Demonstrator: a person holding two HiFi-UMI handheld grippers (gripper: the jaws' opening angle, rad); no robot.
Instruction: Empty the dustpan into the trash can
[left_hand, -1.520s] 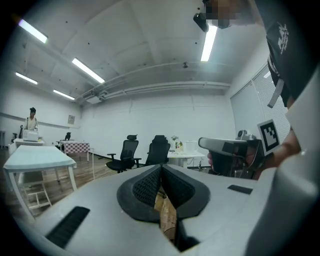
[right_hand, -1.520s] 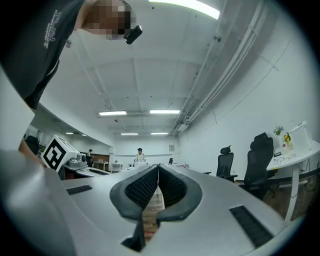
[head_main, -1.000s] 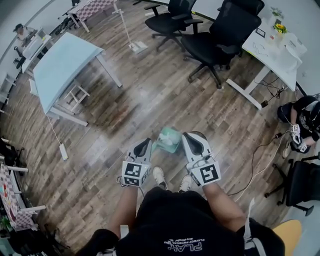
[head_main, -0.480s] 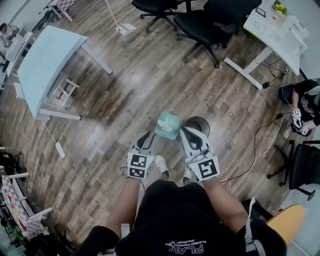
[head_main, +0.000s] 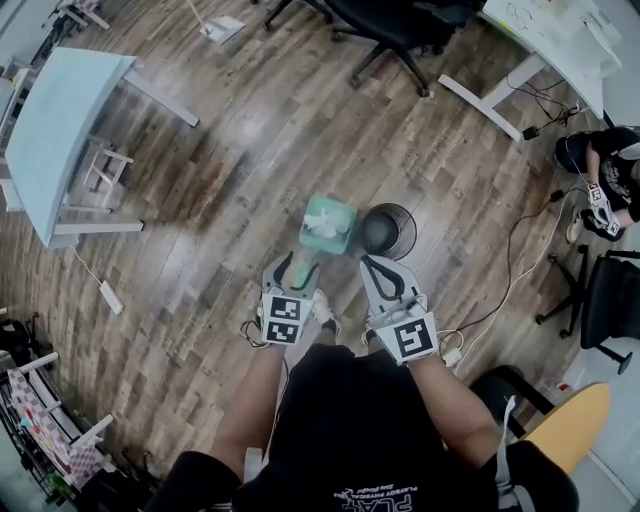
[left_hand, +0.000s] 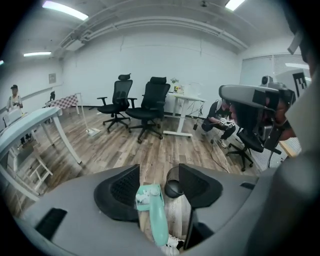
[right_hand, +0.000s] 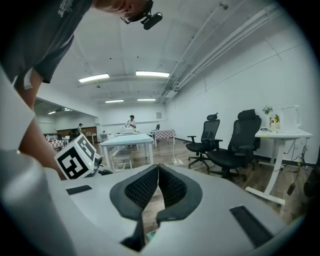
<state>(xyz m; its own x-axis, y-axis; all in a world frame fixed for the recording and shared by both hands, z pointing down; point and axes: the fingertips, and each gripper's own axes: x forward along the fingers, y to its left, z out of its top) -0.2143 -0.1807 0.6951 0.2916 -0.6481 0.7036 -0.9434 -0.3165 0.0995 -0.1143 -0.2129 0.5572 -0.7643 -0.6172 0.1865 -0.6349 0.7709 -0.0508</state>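
The mint-green dustpan (head_main: 328, 224) lies low over the wooden floor, just left of the round black trash can (head_main: 388, 230), with white scraps in its pan. Whether it touches the floor I cannot tell. In the left gripper view its handle (left_hand: 156, 220) runs up between the jaws of my left gripper (left_hand: 159, 185), close to the left pad. These jaws have just been opening and stand wide, not pressing the handle. In the head view the left gripper (head_main: 297, 268) is right behind the dustpan. My right gripper (head_main: 380, 265) hangs beside the can, shut and empty (right_hand: 157, 172).
A pale blue table (head_main: 50, 130) stands at the left and a white desk (head_main: 560, 40) at the upper right. Black office chairs (head_main: 400, 20) are at the top. A person (head_main: 600, 180) crouches at the right. A cable (head_main: 500, 300) crosses the floor. The wearer's shoes (head_main: 322, 312) are below the grippers.
Both grippers have sunk toward the floor. The dustpan has gone down and forward beside the trash can, which has come into full view. The left jaws have opened off the handle.
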